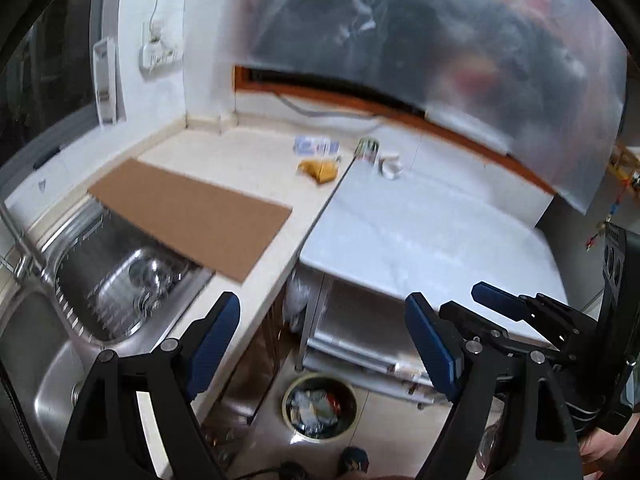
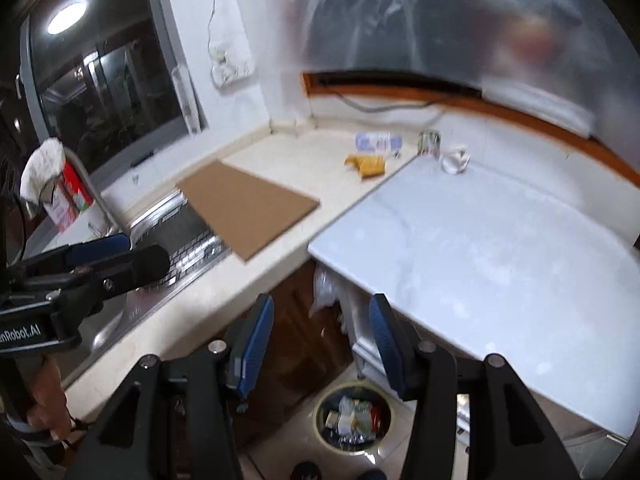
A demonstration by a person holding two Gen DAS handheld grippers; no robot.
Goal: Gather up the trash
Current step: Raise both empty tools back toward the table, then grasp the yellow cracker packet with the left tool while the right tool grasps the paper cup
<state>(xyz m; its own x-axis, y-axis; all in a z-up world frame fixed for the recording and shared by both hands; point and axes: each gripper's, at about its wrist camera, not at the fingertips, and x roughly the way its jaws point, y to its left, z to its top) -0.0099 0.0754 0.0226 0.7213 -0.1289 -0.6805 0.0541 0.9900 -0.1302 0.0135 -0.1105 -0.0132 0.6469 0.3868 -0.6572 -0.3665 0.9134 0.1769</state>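
Trash (image 1: 319, 169) far back on tabletop (image 1: 256, 152), more in floor bin (image 1: 319, 409). Right view alone: red carton (image 2: 68, 196) by window. Left tongs (image 1: 320, 344) wide, empty; right tongs (image 2: 320, 344) partly open, empty, touching nothing.

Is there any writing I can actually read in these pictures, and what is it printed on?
"nRobot.AI": on the left hand-held gripper, its body at the right wrist view's left edge; the start is cut off.
Blue-and-white packet on the counter: print too blurred.
Green can: label too blurred.
Red carton by the window: unreadable.
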